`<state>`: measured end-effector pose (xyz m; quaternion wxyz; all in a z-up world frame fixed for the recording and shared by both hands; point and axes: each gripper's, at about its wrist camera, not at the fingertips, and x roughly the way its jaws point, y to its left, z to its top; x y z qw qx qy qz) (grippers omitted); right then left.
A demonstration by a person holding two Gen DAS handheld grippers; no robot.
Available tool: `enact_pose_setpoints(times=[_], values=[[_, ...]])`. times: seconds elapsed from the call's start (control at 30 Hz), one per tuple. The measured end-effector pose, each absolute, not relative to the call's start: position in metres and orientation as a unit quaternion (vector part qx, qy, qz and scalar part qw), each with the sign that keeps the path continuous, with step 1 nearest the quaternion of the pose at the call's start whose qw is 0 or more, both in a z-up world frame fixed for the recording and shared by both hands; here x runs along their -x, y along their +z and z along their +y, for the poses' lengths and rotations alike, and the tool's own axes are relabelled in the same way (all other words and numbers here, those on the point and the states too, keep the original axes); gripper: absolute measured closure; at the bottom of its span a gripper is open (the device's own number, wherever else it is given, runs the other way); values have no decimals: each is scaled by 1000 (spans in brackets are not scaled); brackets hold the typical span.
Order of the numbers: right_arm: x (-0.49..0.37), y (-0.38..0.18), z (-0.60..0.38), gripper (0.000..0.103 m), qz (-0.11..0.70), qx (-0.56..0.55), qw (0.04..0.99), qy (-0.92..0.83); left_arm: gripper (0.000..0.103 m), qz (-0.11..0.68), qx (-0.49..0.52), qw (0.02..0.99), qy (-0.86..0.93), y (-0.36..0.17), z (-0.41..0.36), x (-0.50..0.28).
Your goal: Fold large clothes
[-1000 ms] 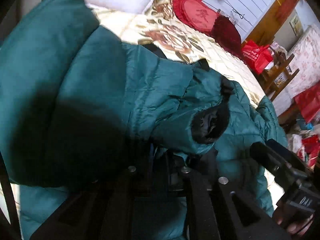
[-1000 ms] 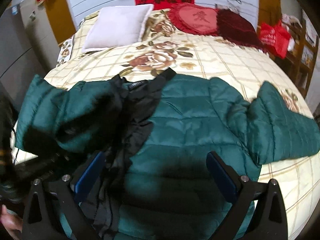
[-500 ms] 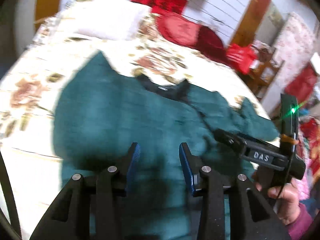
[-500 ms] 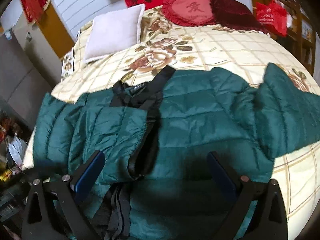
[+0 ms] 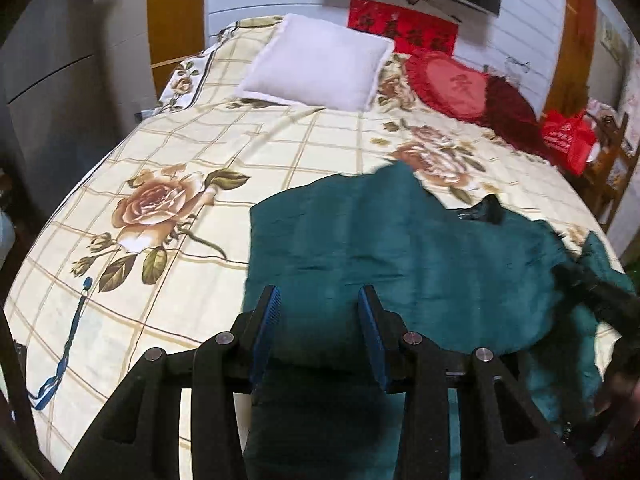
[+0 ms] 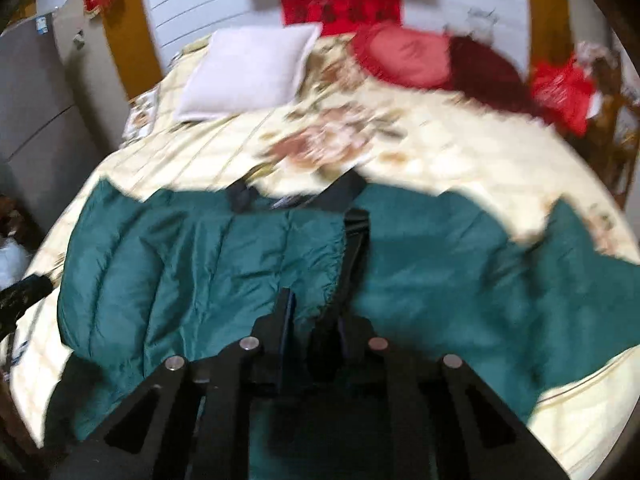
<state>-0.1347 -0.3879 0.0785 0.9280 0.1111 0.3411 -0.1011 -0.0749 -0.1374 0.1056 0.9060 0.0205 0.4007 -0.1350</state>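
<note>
A large teal padded jacket [image 5: 400,256] lies on the bed, its left half folded over the middle, black collar [image 5: 486,210] toward the pillows. My left gripper [image 5: 320,320] is open and empty, raised over the jacket's near left edge. In the right wrist view the jacket [image 6: 200,264] spreads across the bed with one sleeve [image 6: 580,248] out to the right. My right gripper [image 6: 316,320] has its jaws nearly together at the folded panel's edge beside the black front strip [image 6: 354,240]; whether fabric is pinched is unclear through blur.
The floral quilt [image 5: 168,208] covers the bed. A white pillow [image 5: 316,64] and red cushions [image 5: 452,84] lie at the head. A red bag [image 5: 568,140] and wooden furniture stand at the right. A blue tassel cord [image 5: 68,340] lies near the left edge.
My left gripper let go of the sleeve and pulled back, open; the left half now lies folded flat. My right gripper went from wide open to nearly shut and moved in over the jacket's middle.
</note>
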Motion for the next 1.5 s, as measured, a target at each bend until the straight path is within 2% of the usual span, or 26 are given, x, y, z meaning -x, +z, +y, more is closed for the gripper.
enact_pose_setpoints(times=[0.2, 0.27, 0.37, 0.4, 0.43, 0.5, 0.7, 0.8, 0.87, 1.0, 1.13, 1.33, 1.5], values=[[106, 50, -421, 83, 395, -104, 901, -146, 81, 430, -6, 896, -113, 78, -142, 57], [108, 52, -426, 79, 405, -117, 895, -143, 81, 437, 4, 893, -113, 70, -142, 53], [130, 75, -423, 56, 365, -102, 911, -163, 81, 436, 9, 893, -110, 64, -141, 51], [137, 85, -415, 44, 347, -88, 919, -163, 81, 435, 10, 894, -110, 64, -141, 50], [141, 94, -408, 36, 333, -75, 927, -158, 81, 433, 12, 895, -109, 63, -140, 50], [142, 106, -387, 32, 317, -58, 938, -126, 81, 429, 14, 896, -110, 63, -140, 50], [98, 98, -319, 32, 355, -71, 932, 3, 81, 430, 13, 896, -111, 61, -142, 49], [76, 89, -295, 32, 351, -62, 934, 15, 81, 431, 9, 895, -112, 58, -144, 48], [53, 71, -286, 33, 389, -32, 921, -11, 81, 433, 9, 894, -112, 56, -145, 47], [44, 42, -306, 33, 421, -39, 905, -58, 81, 435, 16, 892, -121, 56, -145, 46], [71, 63, -326, 33, 405, -64, 910, -54, 81, 435, 12, 892, -120, 55, -147, 46], [116, 84, -359, 31, 356, -37, 928, -103, 81, 433, 13, 893, -121, 53, -149, 45], [103, 37, -404, 31, 435, -92, 888, -114, 80, 431, 5, 895, -119, 52, -151, 46]])
